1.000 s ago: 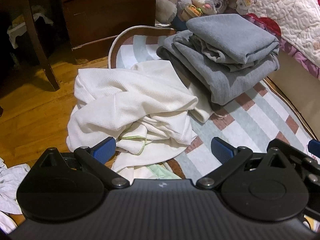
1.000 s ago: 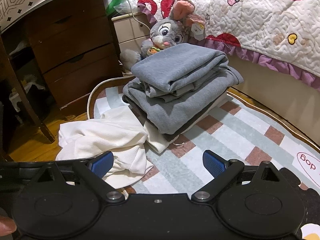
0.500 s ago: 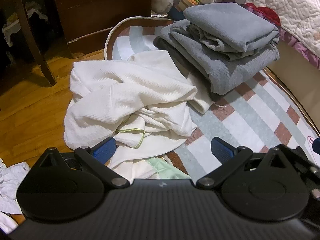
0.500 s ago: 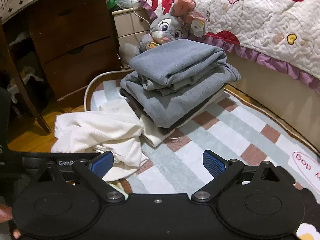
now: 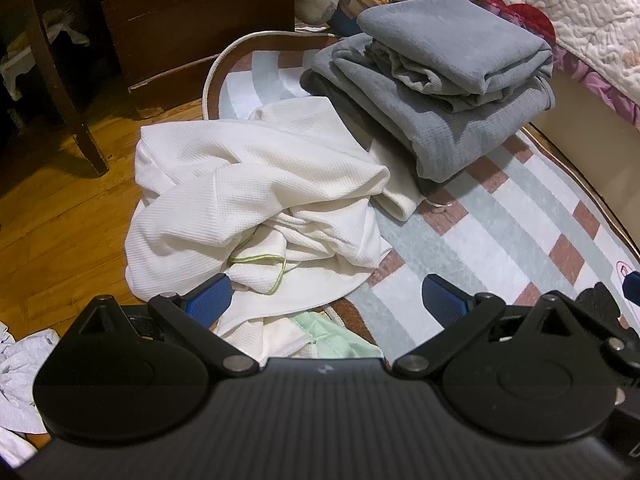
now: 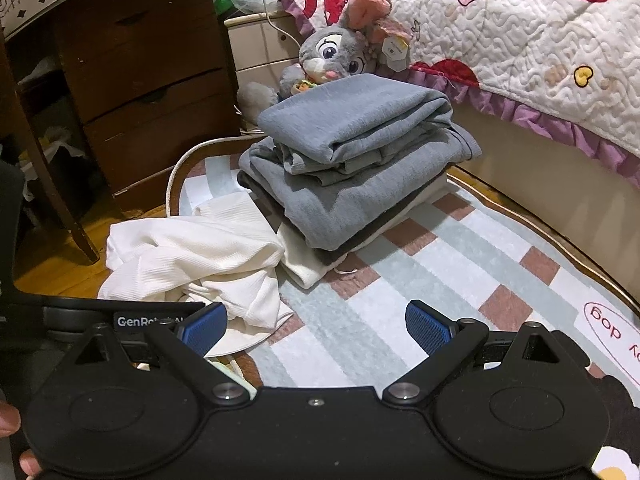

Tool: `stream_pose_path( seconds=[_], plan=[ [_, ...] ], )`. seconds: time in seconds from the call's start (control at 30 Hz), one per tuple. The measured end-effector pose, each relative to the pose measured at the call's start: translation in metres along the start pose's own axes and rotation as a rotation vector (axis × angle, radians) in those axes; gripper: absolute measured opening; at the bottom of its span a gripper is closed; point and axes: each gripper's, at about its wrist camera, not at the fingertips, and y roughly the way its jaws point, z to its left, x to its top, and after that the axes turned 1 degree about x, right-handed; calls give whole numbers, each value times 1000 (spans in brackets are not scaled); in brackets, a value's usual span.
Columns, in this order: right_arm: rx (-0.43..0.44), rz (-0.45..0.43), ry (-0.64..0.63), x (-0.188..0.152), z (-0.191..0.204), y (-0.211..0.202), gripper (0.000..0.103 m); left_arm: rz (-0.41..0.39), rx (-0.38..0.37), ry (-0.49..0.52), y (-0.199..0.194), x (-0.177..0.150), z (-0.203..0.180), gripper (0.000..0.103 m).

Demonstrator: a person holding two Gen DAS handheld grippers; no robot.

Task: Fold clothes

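Note:
A crumpled white waffle-knit garment lies half on the striped rug, half on the wood floor. Behind it sits a stack of folded grey clothes. A pale green cloth peeks out under the white one. My left gripper hovers open just above the near edge of the white garment, nothing between its blue pads. My right gripper is open too, over the rug to the right of the white pile.
A dark wooden dresser and a chair leg stand at the back left. A grey plush rabbit leans behind the stack. A bed with a quilted cover borders the right. Crumpled white cloth lies on the floor at left.
Both grippers have drifted slightly forward and left toward the white garment, which now sits nearer in both views. The clothes themselves have not moved, and both stay open.

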Motion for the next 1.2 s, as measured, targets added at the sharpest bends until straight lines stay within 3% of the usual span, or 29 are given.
stream_pose_path(
  seconds=[0.47,0.6,0.7,0.83,0.93,1.0,1.1,1.17,1.2],
  plan=[
    [-5,34,34,-10,-10,12,98,19,12,14,8,-3,-7,103],
    [-7,44,50,-14,-17,18,98,14,13,-22,14,-4,-5,103],
    [12,67,94,-19,-27,31,98,-37,19,-76,17,-5,1,103],
    [140,102,235,-27,-49,57,98,-75,51,-231,33,-10,15,103],
    [279,120,375,-31,-63,78,98,-15,22,-268,51,-13,26,98],
    [349,116,427,-29,-63,91,98,-32,-7,-352,53,-12,43,96],
    [414,109,381,-8,-47,109,98,-84,-26,-503,50,1,73,87],
    [433,92,296,12,-29,119,98,-84,10,-546,52,20,92,68],
    [442,84,254,23,-20,124,98,-82,18,-592,54,30,106,67]
  ],
)
